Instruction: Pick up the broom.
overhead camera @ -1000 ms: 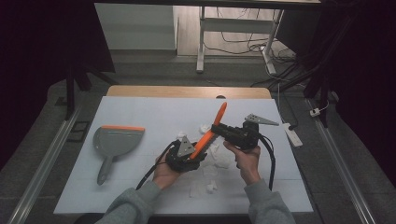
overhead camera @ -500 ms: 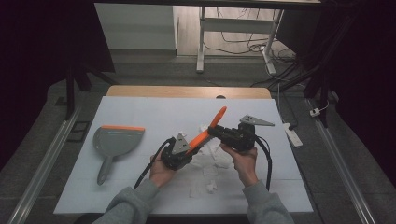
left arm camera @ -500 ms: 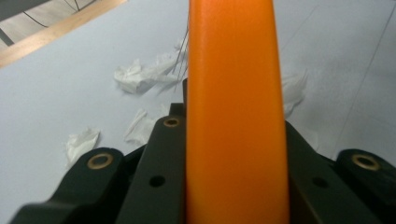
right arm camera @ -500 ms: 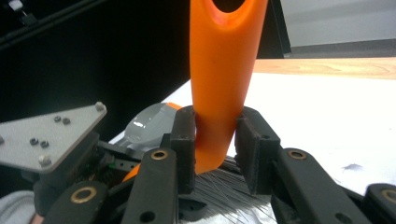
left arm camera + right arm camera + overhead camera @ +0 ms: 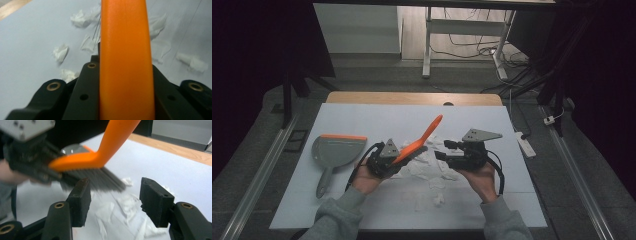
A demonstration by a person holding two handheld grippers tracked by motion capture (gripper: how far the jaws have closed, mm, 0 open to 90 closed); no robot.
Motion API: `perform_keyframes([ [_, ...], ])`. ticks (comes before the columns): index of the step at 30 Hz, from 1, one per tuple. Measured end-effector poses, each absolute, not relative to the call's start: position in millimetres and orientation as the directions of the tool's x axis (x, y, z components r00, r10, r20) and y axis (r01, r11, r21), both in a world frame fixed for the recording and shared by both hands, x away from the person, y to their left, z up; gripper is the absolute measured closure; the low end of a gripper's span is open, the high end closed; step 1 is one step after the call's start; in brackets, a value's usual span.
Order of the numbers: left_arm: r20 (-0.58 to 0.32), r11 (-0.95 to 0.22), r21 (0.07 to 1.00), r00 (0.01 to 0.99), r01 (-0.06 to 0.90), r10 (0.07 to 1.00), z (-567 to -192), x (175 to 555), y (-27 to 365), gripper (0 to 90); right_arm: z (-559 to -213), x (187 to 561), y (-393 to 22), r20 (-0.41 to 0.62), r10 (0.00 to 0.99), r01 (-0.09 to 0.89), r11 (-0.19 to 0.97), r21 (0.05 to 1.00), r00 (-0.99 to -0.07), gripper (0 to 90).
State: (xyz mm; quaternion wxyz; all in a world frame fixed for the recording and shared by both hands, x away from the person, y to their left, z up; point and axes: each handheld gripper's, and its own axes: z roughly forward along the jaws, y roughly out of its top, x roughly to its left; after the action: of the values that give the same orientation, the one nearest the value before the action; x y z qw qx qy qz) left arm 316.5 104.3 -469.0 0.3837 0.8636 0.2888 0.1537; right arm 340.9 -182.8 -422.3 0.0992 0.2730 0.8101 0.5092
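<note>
Passed over since the earlier frame, the brush (image 5: 419, 140) sits clamped in the left gripper (image 5: 384, 159); right gripper (image 5: 446, 150) has just opened, empty, above paper scraps (image 5: 428, 167).

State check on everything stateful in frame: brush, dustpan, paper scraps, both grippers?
Orange brush: held off the table, handle slanting up and away, bristles low.
Left gripper: shut on the brush.
Right gripper: jaws have just been opening, nothing between them, apart from the brush.
Dustpan: flat on the mat, untouched, left of the hands.
Paper scraps: scattered loose on the mat, not yet swept.
</note>
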Motion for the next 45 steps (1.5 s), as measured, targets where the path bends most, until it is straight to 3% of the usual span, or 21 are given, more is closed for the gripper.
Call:
perform_keyframes([
  [21, 0.086, -0.694, 0.637, 0.863, 0.336, 0.497, -457.6, 312.6, 100.6, 80.6, -393.0, 318.1, -168.9, -0.095, 0.404, 0.177, 0.586, 0.791, -0.910, 41.3],
  [45, 0.196, -0.825, 0.513, 0.903, 0.239, 0.383, -464.0, 297.7, 56.4, 80.6, -399.0, 308.3, -145.7, -0.185, 0.316, 0.098, 0.701, 0.706, -0.930, 39.8],
])
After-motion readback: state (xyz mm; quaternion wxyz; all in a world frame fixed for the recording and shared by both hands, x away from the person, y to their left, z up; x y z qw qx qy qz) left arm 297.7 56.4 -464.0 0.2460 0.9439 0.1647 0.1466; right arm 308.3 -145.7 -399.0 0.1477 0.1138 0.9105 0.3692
